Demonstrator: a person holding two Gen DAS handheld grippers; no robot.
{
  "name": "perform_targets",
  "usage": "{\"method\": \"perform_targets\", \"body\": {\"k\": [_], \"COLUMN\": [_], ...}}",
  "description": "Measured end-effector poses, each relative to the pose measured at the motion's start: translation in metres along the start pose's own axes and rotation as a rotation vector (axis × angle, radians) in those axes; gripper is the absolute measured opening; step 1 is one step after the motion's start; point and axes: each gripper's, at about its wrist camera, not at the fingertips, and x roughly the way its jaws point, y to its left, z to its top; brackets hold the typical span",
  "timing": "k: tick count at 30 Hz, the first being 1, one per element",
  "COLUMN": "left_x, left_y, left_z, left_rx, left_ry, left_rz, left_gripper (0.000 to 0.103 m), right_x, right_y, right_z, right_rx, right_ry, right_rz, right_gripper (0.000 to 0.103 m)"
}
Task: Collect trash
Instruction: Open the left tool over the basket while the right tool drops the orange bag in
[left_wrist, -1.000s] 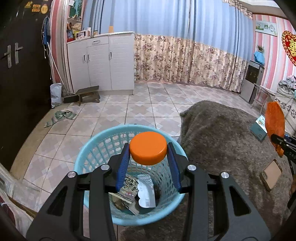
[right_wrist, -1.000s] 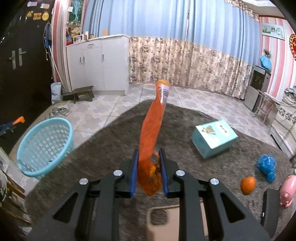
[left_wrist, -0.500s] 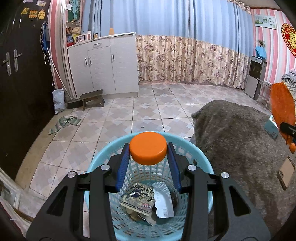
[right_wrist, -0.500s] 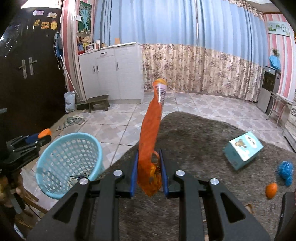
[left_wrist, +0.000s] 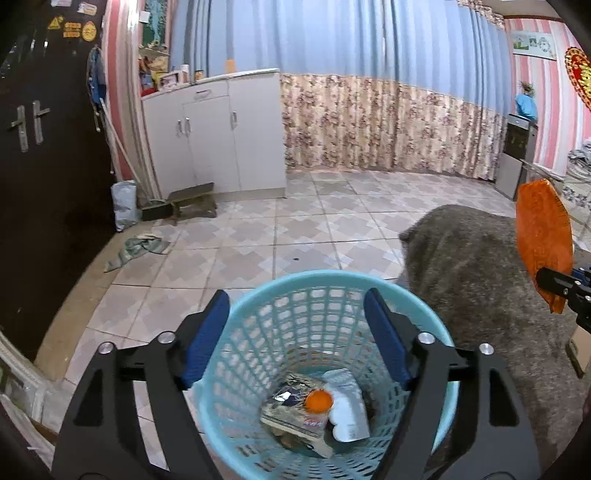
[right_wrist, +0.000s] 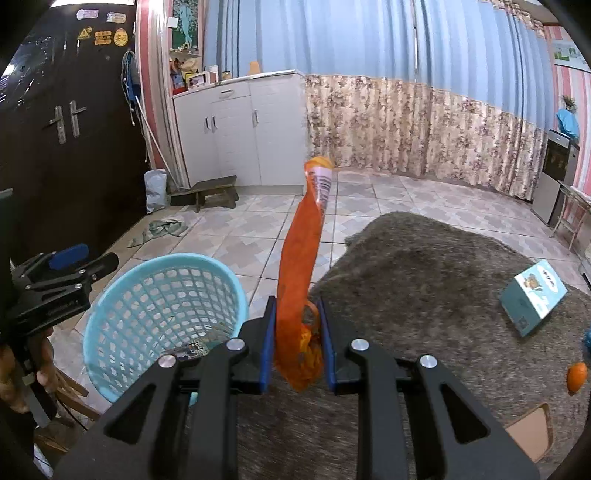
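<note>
A light-blue mesh basket (left_wrist: 428, 325) stands on the tiled floor at the rug's edge; it also shows in the right wrist view (right_wrist: 110, 295). My left gripper (left_wrist: 297, 317) is open and empty right above the basket. An orange-capped item (left_wrist: 318, 401) lies inside among paper trash. My right gripper (right_wrist: 297, 325) is shut on an orange snack wrapper (right_wrist: 299, 266) that stands up from the jaws, just right of the basket. The wrapper also shows in the left wrist view (left_wrist: 543, 243).
A grey shaggy rug (right_wrist: 424, 266) carries a teal box (right_wrist: 533, 297), an orange fruit (right_wrist: 577, 376) and a tan phone (right_wrist: 532, 435). White cabinets (left_wrist: 218, 136), a small stool (left_wrist: 192, 199) and a rag (left_wrist: 136, 247) are at the far left.
My left gripper has opened and the orange-capped item has dropped into the basket. My right gripper with the wrapper has moved closer to the basket.
</note>
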Motion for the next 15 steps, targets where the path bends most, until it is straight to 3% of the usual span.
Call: {"method": "perform_targets", "body": {"k": [8, 15], "left_x": [-0.012, -0.012], "left_y": [0.034, 0.054], "left_z": [-0.012, -0.022], "left_rx": [-0.063, -0.09], "left_ry": [-0.02, -0.008], "left_rz": [0.064, 0.1], "left_gripper": [0.091, 0.091], "right_x": [0.017, 0.039], "right_y": [0.033, 0.069], "right_z": [-0.001, -0.001], "right_rx": [-0.032, -0.07], "right_ry": [0.021, 0.047], "right_rz": [0.052, 0.096], "right_gripper": [0.022, 0.022]}}
